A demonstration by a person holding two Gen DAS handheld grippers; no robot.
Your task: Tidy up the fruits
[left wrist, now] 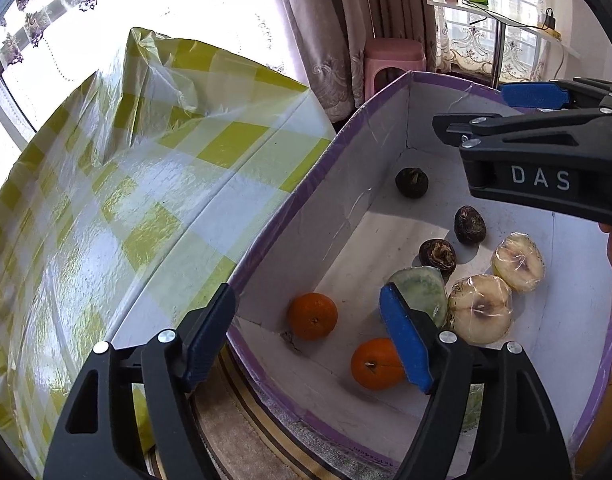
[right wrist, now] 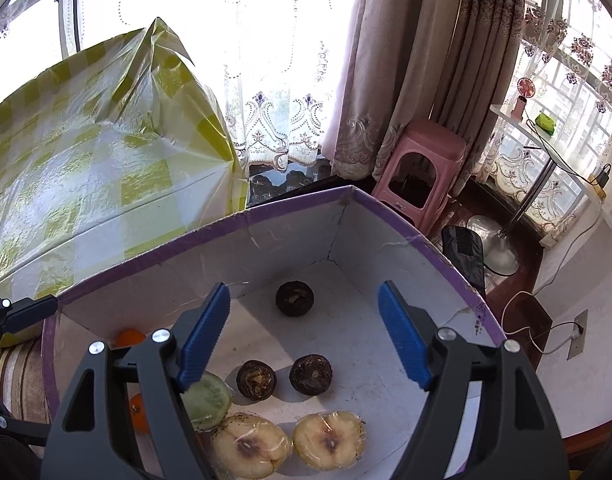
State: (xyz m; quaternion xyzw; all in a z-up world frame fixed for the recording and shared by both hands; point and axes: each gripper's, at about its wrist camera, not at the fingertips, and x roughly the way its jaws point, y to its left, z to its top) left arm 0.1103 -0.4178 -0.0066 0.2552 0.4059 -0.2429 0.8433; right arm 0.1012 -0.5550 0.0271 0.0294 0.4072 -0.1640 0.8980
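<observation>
A purple-rimmed box (left wrist: pixel 274 216) (right wrist: pixel 210 228) with white walls holds the fruit. Inside lie two oranges (left wrist: pixel 311 316) (left wrist: pixel 375 364), three dark round fruits (left wrist: pixel 411 182) (right wrist: pixel 256 380) (right wrist: pixel 310 374), two wrapped pear halves (left wrist: pixel 479 308) (right wrist: pixel 329 440) and a wrapped green half (left wrist: pixel 419 290) (right wrist: pixel 208 398). My left gripper (left wrist: pixel 306 296) is open and astride the box's near wall, one finger outside, one over the fruit. My right gripper (right wrist: pixel 304 296) (left wrist: pixel 467 108) hangs open above the box, nothing between its pads; the far dark fruit (right wrist: pixel 294 299) lies below it.
A table under a yellow-green checked plastic cloth (left wrist: pixel 146 200) (right wrist: pixel 86 160) stands left of the box. Behind the box are a pink stool (right wrist: pixel 425 160), curtains, a white side table on a metal stand (right wrist: pixel 537 184) and a floor cable (right wrist: pixel 545 344). A striped rug (left wrist: pixel 234 420) lies underneath.
</observation>
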